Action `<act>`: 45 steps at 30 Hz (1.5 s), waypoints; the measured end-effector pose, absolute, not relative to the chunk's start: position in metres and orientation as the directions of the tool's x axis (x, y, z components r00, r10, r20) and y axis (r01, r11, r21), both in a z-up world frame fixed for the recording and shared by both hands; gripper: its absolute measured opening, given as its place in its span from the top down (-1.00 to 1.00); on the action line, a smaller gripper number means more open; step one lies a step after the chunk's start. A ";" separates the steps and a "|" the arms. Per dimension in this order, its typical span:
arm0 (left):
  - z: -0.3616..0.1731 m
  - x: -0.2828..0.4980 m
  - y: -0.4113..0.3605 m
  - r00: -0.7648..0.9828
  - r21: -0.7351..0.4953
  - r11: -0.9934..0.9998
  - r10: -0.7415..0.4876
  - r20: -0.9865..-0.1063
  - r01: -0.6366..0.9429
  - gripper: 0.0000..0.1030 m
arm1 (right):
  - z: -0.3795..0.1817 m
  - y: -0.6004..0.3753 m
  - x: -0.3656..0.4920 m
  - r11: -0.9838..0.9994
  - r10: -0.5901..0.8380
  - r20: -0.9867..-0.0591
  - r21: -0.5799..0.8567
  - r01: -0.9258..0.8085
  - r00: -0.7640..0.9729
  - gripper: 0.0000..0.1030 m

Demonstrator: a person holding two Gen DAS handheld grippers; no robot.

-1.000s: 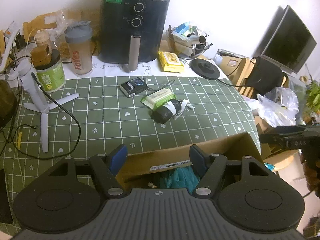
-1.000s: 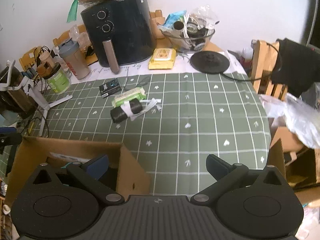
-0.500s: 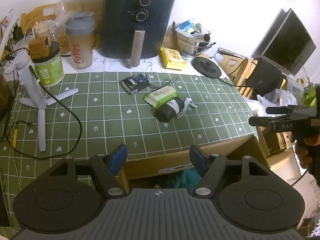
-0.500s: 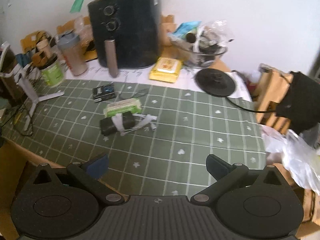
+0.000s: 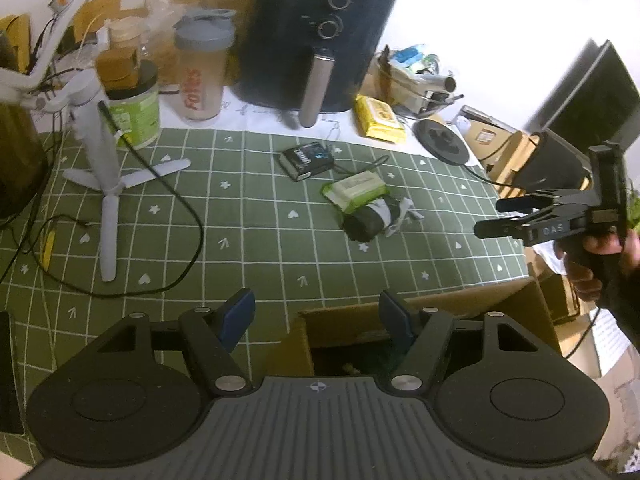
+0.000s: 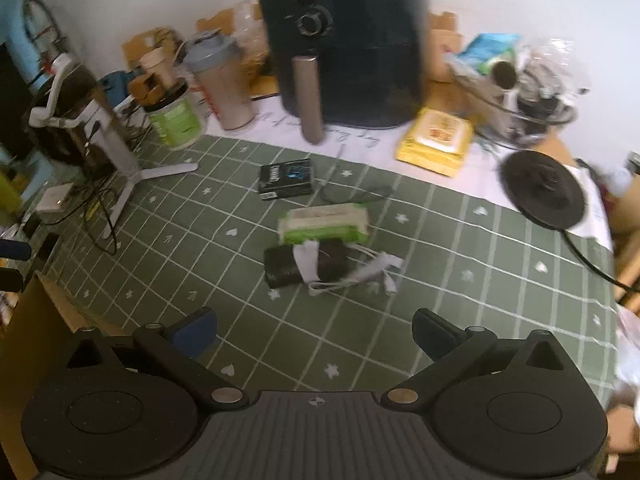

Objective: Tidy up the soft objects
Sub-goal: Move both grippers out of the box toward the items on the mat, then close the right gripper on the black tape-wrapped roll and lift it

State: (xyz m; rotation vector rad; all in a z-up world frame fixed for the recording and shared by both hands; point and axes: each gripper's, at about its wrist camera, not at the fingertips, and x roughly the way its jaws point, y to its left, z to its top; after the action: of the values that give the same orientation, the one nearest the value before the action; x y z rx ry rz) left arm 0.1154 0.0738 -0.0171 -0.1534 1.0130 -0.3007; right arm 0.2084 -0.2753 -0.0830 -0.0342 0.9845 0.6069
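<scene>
Soft objects, two, mid-tabletop: green wipes pack (image 6: 325, 222) touching a dark rolled bundle (image 6: 306, 266) wrapped in white strap, just in front of it. White tripod stand (image 5: 106, 184) with trailing black cable, far left. Small dark box (image 6: 286, 178) behind the pack. Black air fryer (image 6: 344, 40) at the back edge. Bare green checked cloth (image 6: 460, 300) lies open around the bundle's near and right sides. Cardboard box (image 5: 420, 320), open-topped, against the near tabletop edge. Left tool (image 5: 316, 316): jaws apart, empty, above the box rim. Right tool (image 6: 314, 334): jaws wide, empty, over the near cloth.
</scene>
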 end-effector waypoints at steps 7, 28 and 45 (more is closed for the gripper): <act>-0.017 0.114 0.086 0.498 -0.268 0.953 -0.301 -0.814 0.138 -0.32 | -0.110 -0.252 0.239 0.786 0.478 -0.814 0.227 -0.575 0.331 -1.00; -0.025 0.111 0.121 0.493 -0.245 0.969 -0.219 -0.842 0.012 -0.32 | -0.178 -0.180 0.295 0.735 0.449 -0.857 0.195 -0.649 0.251 -0.98; -0.021 0.122 0.120 0.507 -0.242 0.969 -0.233 -0.830 0.049 -0.32 | -0.179 -0.171 0.294 0.746 0.404 -0.868 0.131 -0.653 0.287 -0.64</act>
State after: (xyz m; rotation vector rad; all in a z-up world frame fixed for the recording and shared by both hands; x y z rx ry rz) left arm 0.1218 0.1197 -0.0212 -0.1966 1.0263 -0.1710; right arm 0.2938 -0.1712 -0.1788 -0.2701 1.0650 0.7172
